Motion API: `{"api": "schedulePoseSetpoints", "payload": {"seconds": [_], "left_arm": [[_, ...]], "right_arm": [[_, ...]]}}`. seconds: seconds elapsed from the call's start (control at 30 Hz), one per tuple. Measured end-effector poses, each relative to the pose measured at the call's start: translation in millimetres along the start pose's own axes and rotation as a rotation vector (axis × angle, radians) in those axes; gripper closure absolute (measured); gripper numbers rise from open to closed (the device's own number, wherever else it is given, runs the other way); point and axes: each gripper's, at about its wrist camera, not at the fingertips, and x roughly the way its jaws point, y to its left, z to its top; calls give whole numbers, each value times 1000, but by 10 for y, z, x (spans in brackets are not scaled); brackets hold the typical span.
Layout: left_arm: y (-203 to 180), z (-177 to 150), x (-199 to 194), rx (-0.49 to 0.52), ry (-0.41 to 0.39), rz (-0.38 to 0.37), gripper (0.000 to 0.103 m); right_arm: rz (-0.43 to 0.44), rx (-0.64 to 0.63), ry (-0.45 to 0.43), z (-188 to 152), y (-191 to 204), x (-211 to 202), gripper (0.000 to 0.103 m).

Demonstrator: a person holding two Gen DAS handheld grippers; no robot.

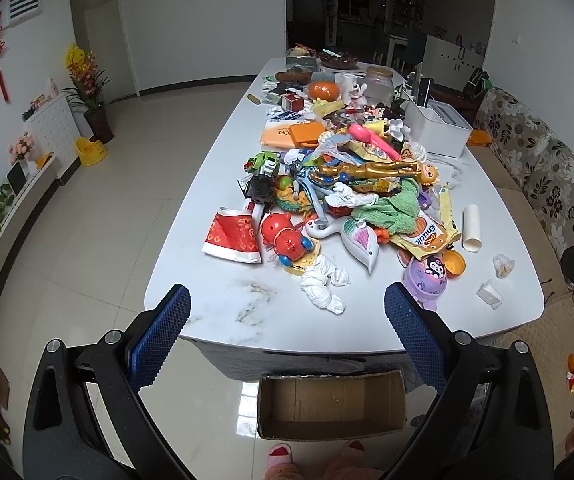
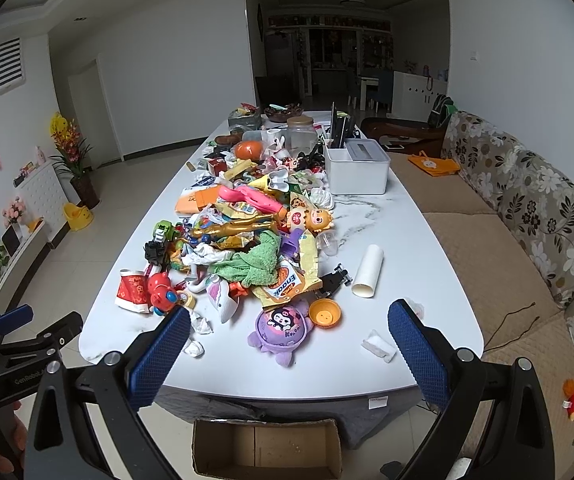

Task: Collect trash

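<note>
Start step, nothing picked. Left tool [image 1: 287, 320] and right tool [image 2: 289, 340] both spread wide, empty, short of desk [image 2: 427, 240]. Tissue wad [image 1: 323, 290] and scrap [image 2: 379, 345] near front edge. Box [image 2: 267, 448] on floor below, empty. Next: reach, pinch nearest wad, drop in box.

The bench [image 1: 215, 308] is glossy white with faint marble veining, and the floor [image 1: 87, 240] is shiny tile that mirrors the light. The box [image 1: 329, 408] below is matt brown cardboard, the tissue [image 1: 323, 288] is crumpled white paper, the towel [image 1: 391, 208] is fuzzy green cloth, and the doll [image 1: 367, 170] is shiny gold plastic. The fingers [image 1: 159, 340] carry rough blue dimpled pads on matt black frames, and the sofa [image 2: 527, 208] is floral woven cloth.
</note>
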Motion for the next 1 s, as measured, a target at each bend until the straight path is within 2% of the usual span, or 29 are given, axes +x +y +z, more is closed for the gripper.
{"api": "schedulePoseSetpoints", "payload": {"seconds": [1.0], "left_arm": [[-63,-24,35,21,19,-14,8]], "right_arm": [[3,7,10,2,1,-35,5]]}}
